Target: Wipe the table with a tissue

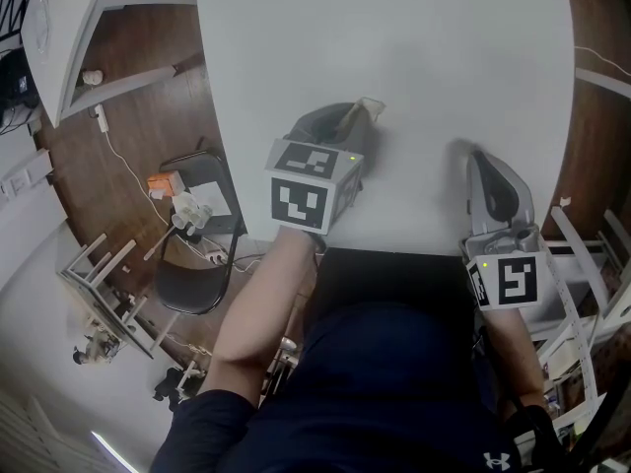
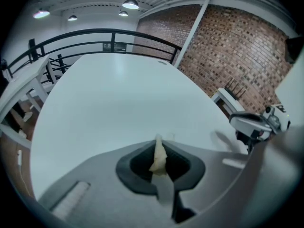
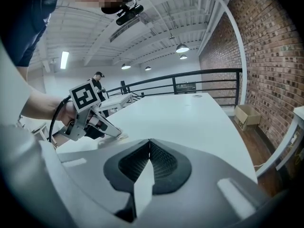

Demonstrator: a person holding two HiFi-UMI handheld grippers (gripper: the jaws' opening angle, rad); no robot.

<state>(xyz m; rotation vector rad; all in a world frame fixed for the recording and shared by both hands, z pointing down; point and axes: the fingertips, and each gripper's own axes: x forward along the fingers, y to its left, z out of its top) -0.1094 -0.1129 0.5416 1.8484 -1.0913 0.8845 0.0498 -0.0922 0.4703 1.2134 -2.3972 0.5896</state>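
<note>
A small cream tissue [image 1: 370, 109] is pinched in my left gripper [image 1: 347, 116], whose jaws are shut on it low over the white table [image 1: 434, 57]. Between the grey jaws in the left gripper view, the tissue [image 2: 158, 158] sticks out as a thin crumpled strip at the left gripper [image 2: 158, 148] tip. My right gripper [image 1: 475, 158] rests near the table's front edge at the right, jaws shut with nothing in them. In the right gripper view the right gripper [image 3: 149, 144] is closed tip to tip, and the left gripper [image 3: 118, 135] shows at the left with the tissue [image 3: 122, 136] touching the table.
The round white table [image 2: 114, 94] stretches ahead, bare. A black railing [image 2: 95, 34] and a brick wall [image 2: 237, 46] stand beyond it. To the left on the floor are a black chair [image 1: 197, 254] with small items and a white bench [image 1: 69, 37]. A cardboard box [image 3: 247, 115] sits by the wall.
</note>
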